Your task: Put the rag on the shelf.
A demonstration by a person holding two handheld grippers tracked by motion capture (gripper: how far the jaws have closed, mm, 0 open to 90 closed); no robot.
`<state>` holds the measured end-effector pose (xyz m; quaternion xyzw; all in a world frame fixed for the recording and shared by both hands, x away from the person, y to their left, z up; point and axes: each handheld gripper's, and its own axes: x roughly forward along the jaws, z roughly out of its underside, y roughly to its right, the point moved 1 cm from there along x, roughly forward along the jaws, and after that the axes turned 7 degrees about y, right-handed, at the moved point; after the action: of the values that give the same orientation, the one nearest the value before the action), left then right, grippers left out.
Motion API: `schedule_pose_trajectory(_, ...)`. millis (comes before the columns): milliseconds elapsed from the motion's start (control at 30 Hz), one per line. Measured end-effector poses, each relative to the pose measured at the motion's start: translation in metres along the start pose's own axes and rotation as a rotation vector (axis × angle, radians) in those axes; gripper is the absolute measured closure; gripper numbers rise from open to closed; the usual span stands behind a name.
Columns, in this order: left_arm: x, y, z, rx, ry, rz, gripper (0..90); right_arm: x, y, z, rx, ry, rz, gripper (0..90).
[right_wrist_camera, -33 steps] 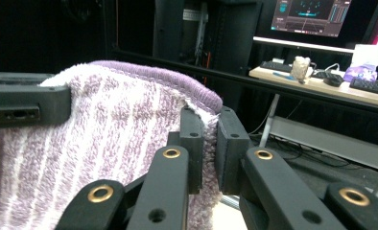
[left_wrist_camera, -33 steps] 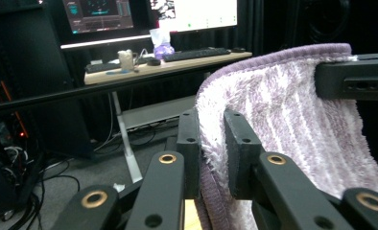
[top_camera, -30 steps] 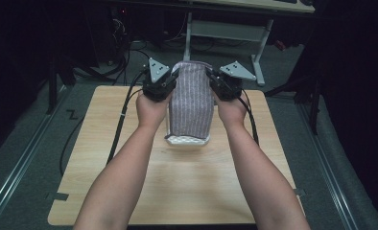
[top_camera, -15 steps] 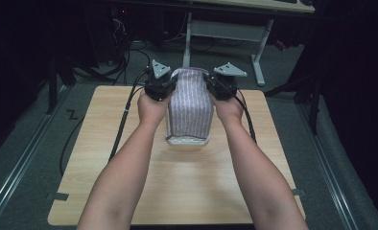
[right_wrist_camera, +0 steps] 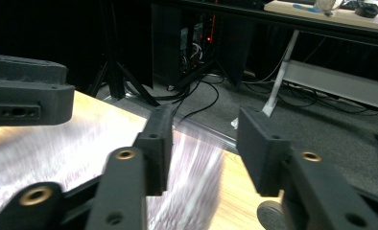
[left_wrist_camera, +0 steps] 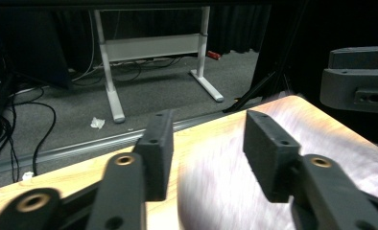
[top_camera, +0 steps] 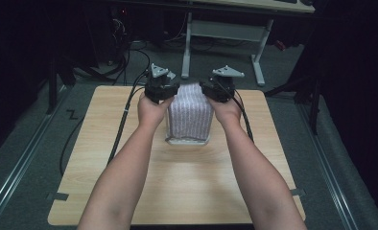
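A folded cloth (top_camera: 189, 120) with fine purple and white stripes lies on the wooden table (top_camera: 129, 191), its white hem towards the person. My left gripper (top_camera: 170, 93) is at the cloth's far left corner and my right gripper (top_camera: 211, 92) at its far right corner. Both have just been opening. In the left gripper view my left gripper (left_wrist_camera: 206, 139) stands open over the blurred cloth (left_wrist_camera: 235, 187), pads apart from it. In the right gripper view my right gripper (right_wrist_camera: 204, 139) is open too, above the blurred cloth (right_wrist_camera: 81, 148).
Black cables (top_camera: 122, 124) trail from the left gripper across the table's left side and down to the floor. Beyond the table's far edge are grey carpet, the white legs of a desk (top_camera: 187, 43) and more cables. A metal floor rail (top_camera: 14, 182) runs along the left.
The cloth's far end, held up between the two grippers before, has come down onto the table. Both grippers sank with it, opened their jaws and let the cloth go.
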<state>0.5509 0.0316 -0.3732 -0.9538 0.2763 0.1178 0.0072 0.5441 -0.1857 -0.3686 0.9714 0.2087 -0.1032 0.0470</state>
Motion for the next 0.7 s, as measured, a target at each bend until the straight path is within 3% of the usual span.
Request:
schedule_pose_trajectory(500,-0.012,0.002,-0.002,0.003,0.034,-0.020,47.8,-0.007,0.004,-0.001,-0.003,-0.006,0.024,54.9)
schedule_pose_trajectory(700,-0.024,0.005,0.002,-0.002,0.043,-0.019,47.7,-0.021,0.005,-0.003,0.002,0.008,0.019,54.7)
